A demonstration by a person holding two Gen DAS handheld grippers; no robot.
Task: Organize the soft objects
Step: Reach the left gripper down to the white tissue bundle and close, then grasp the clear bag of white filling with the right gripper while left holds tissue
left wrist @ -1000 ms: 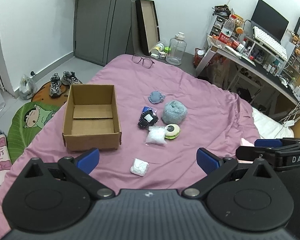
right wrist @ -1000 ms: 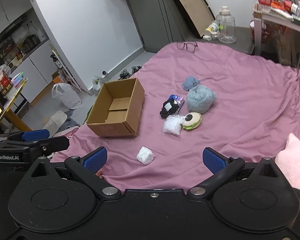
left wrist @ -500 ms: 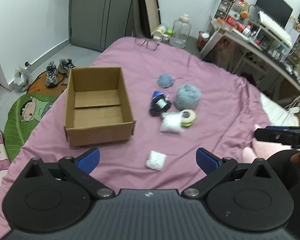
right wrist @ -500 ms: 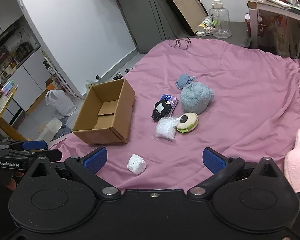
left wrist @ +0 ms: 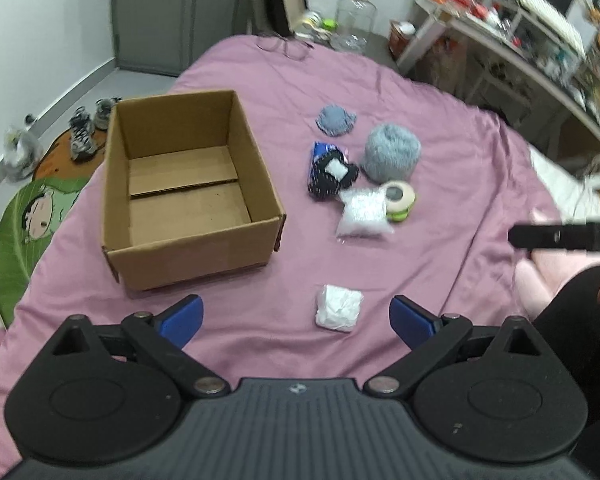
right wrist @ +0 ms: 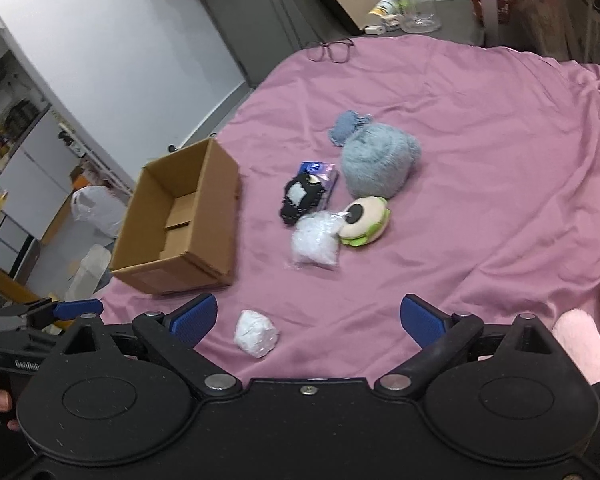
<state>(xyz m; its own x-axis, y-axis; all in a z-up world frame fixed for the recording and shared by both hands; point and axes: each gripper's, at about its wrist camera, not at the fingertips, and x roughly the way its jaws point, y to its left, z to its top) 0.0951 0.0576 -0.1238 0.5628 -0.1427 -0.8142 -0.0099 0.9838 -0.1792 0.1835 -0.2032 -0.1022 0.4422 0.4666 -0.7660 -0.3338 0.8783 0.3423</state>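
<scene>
On the pink bedsheet (left wrist: 440, 120) — both my grippers hanging over the soft stuff

My left gripper (left wrist: 296, 316) is spread wide with nothing in it, right gripper (right wrist: 307, 316) too, though its jaws just eased in a bit. Crumpled white soft wad (left wrist: 338, 308) lies right ahead, the open brown cardboard box (left wrist: 188, 256) to its left — fluffy grey-blue ball (right wrist: 378, 160) and clear bag of white filling (right wrist: 315, 242) sit further off.

left wrist view looks steeply down over its gripper (left wrist: 296, 316) at the bed (left wrist: 440, 128), near. right wrist view does likewise from the right (right wrist: 308, 316). both share the cardboard box (left wrist: 188, 200), the soft items, white wad (right wrist: 256, 334).
</scene>
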